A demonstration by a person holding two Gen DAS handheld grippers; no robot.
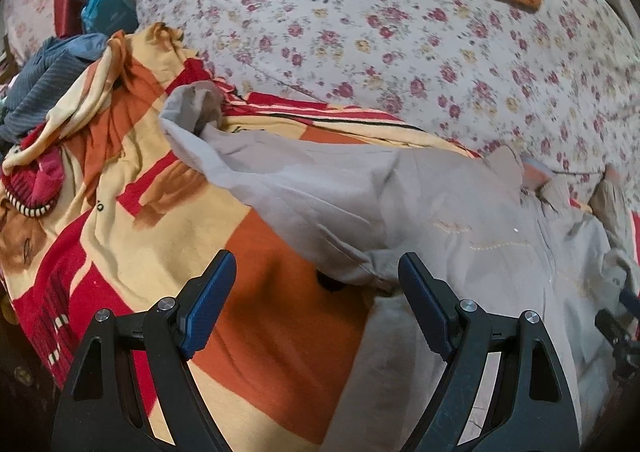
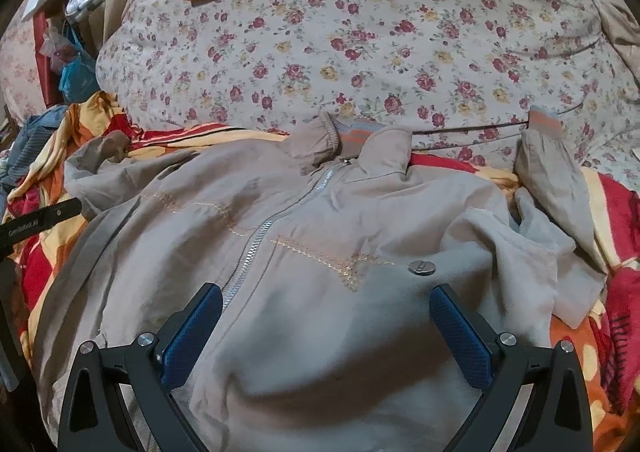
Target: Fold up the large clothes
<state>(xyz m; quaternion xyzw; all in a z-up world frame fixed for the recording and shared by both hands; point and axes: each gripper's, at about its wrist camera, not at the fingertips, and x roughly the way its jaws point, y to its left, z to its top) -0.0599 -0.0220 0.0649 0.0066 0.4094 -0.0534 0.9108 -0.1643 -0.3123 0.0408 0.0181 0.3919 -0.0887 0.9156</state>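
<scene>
A beige jacket [image 2: 304, 252] lies zipped and spread across the striped blanket [image 1: 132, 188]. Both tongs, left [image 1: 316, 272] and right [image 2: 326, 306], hover wide open, holding nothing.

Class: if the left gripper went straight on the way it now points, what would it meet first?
Probably the beige jacket: the open left gripper points at the sleeve fold lying on the striped blanket. Depth is unclear, so it could touch blanket first.

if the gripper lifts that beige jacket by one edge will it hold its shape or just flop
The beige jacket will probably flop: its thin fabric lies creased and rumpled. It looks light. Its zipper seam may stay a bit stiffer than the rest.
</scene>
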